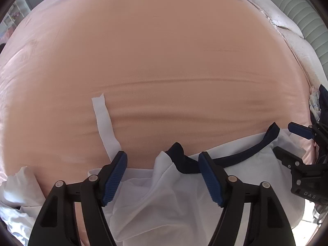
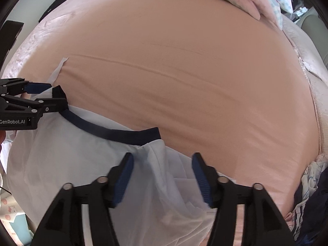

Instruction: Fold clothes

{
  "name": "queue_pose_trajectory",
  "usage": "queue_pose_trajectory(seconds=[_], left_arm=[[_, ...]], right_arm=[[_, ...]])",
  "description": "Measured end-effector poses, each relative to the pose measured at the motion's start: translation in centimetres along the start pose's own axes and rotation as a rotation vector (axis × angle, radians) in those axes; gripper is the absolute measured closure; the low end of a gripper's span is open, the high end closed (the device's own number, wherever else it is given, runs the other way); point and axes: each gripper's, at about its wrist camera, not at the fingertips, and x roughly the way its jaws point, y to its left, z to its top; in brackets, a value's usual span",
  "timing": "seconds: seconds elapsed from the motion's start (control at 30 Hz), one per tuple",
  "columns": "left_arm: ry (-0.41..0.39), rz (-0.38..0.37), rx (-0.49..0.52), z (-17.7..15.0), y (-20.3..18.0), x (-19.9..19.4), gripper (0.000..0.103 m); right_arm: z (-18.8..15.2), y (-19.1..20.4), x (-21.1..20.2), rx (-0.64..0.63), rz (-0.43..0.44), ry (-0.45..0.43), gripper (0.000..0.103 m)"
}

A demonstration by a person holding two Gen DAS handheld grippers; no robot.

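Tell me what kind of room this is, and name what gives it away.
Most likely a bedroom. The work surface is a bed under a peach sheet, with pink pillows piled at its far end and a pink quilted bedspread at the side. A white garment lies on it.

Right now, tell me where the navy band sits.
The navy band edges the white garment on the pink sheet, curving from beside the left gripper toward the right gripper.
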Motion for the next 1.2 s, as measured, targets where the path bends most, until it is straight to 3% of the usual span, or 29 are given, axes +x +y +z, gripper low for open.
queue_pose_trajectory(seconds=[0.2, 0.37, 0.53, 0.77, 0.93, 1.2], left_arm=[[-0.059, -0.028, -0.019, 0.5, 0.3, -3.3, 0.029], [-0.098, 0.072, 0.044, 0.5, -0.1, -5.0, 0.028], [-0.079, 0.086, 0.051, 1.0, 0.1, -4.8, 0.028], [-0.036, 0.054, -0.034, 2.0, 0.9, -3.1, 0.028], [0.018, 0.060, -0.081, 2.8, 1.5, -1.1, 0.028], [0.091, -0.056, -0.199, 3.3, 3.4, 1.3, 0.028]], right_arm=[[0.9, -0.4, -2.1, 0.004, -0.008, -0.043, 0.033], [0.7, -0.7, -2.8, 0.004, -0.015, -0.062, 0.033], [0.9, -1.2, -2.2, 0.051, -0.008, -0.034, 0.033], [1.1, -3.8, -1.7, 0.116, -0.030, -0.005, 0.033], [1.4, -5.7, -1.3, 0.189, 0.015, 0.021, 0.033], [0.8, -12.0, -0.9, 0.373, 0.176, 0.094, 0.033]])
